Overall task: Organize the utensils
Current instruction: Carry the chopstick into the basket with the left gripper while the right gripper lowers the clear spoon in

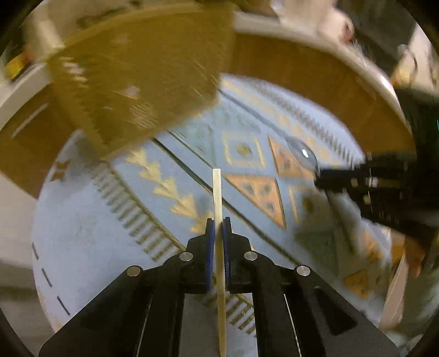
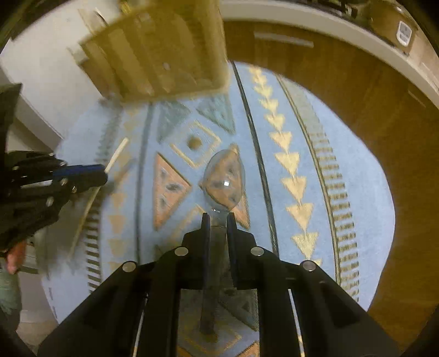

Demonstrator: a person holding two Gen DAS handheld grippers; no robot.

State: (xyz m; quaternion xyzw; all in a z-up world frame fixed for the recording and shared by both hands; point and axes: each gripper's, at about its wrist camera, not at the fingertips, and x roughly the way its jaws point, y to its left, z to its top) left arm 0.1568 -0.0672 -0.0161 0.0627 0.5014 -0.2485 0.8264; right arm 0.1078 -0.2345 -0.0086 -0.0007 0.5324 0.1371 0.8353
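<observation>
My left gripper (image 1: 218, 219) is shut on a thin pale wooden stick (image 1: 217, 189) that points forward above the patterned blue mat (image 1: 82, 219). My right gripper (image 2: 218, 215) is shut on the handle of a clear plastic spoon (image 2: 225, 181), bowl forward, above the same mat (image 2: 362, 192). The wooden organizer tray (image 1: 137, 82) lies at the mat's far edge, blurred; it also shows in the right wrist view (image 2: 164, 55). The right gripper and spoon bowl (image 1: 301, 153) show at the right of the left wrist view. The left gripper (image 2: 103, 171) with its stick (image 2: 116, 155) shows at the left of the right wrist view.
The mat lies on a round wooden table (image 2: 397, 137) with a white rim (image 2: 301, 16). A second pale stick (image 1: 395, 291) lies at the mat's right edge in the left wrist view. A cardboard box (image 2: 395, 27) stands beyond the table.
</observation>
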